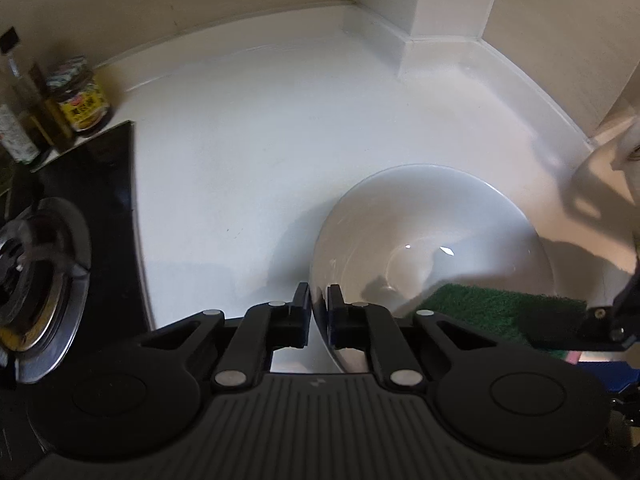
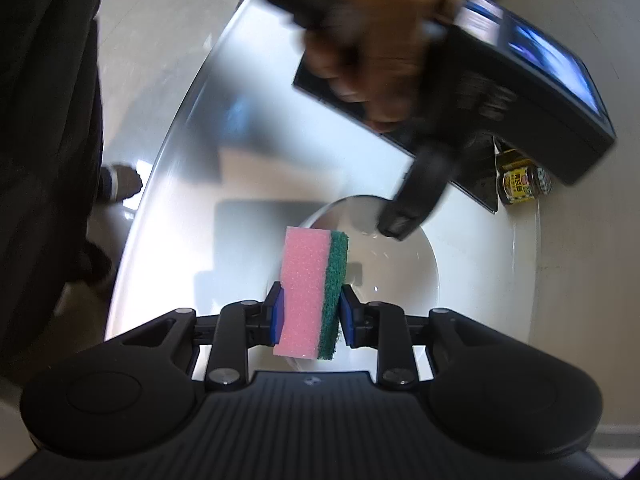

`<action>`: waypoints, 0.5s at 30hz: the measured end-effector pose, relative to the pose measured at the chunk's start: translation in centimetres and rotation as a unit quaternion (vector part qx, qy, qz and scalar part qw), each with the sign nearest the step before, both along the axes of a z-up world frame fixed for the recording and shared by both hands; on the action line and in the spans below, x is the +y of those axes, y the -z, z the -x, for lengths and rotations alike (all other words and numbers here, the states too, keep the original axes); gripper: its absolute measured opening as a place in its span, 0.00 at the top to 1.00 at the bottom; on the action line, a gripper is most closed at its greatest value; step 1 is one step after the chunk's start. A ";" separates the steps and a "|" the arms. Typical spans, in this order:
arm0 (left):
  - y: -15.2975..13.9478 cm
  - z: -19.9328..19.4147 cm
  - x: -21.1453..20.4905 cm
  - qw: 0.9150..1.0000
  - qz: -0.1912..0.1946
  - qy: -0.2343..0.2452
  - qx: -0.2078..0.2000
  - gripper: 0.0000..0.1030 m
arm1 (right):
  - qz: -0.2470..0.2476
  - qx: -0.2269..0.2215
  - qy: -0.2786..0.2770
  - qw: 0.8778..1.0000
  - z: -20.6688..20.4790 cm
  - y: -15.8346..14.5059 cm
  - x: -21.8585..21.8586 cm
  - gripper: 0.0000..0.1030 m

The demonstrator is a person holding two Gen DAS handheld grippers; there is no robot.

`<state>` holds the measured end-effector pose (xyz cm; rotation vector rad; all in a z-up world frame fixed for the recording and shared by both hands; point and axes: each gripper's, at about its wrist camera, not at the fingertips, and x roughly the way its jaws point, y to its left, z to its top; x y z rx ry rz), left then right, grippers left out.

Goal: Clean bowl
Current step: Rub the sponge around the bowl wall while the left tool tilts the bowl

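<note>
A white bowl [image 1: 432, 236] sits on the white counter [image 1: 240, 140]. My left gripper [image 1: 319, 308] is shut on its near-left rim, one finger outside and one inside. In the right wrist view the same bowl [image 2: 404, 268] lies below my right gripper [image 2: 311, 312], which is shut on a sponge [image 2: 308, 280] with a pink foam side and a green scouring side. The sponge stands upright over the bowl's near edge. Its green face [image 1: 492, 306] shows low in the bowl in the left wrist view. The left gripper [image 2: 400, 220] looks blurred at the bowl's far rim, held by a hand [image 2: 380, 40].
A black cooktop [image 1: 112, 184] with a steel burner [image 1: 36, 272] lies left of the bowl. A yellow-labelled jar [image 1: 82, 98] and an oil bottle [image 1: 24, 112] stand behind it. Walls and a corner column [image 1: 440, 0] bound the counter at the back. The person's dark clothing [image 2: 48, 120] is at the counter's edge.
</note>
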<state>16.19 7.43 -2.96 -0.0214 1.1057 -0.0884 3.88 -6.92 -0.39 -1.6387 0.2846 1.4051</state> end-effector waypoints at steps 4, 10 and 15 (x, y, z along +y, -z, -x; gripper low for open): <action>-0.3 0.8 0.6 0.998 0.024 -0.052 0.002 0.89 | -0.007 0.005 0.013 1.000 -0.3 0.0 0.4 0.76; 0.2 4.4 0.2 0.992 0.050 -0.119 0.005 0.88 | -0.039 0.043 0.053 0.997 -0.5 -0.2 1.1 0.76; 0.5 3.2 -0.6 0.997 0.003 -0.072 0.013 0.88 | -0.044 0.053 0.043 0.997 -0.4 -0.2 2.0 0.76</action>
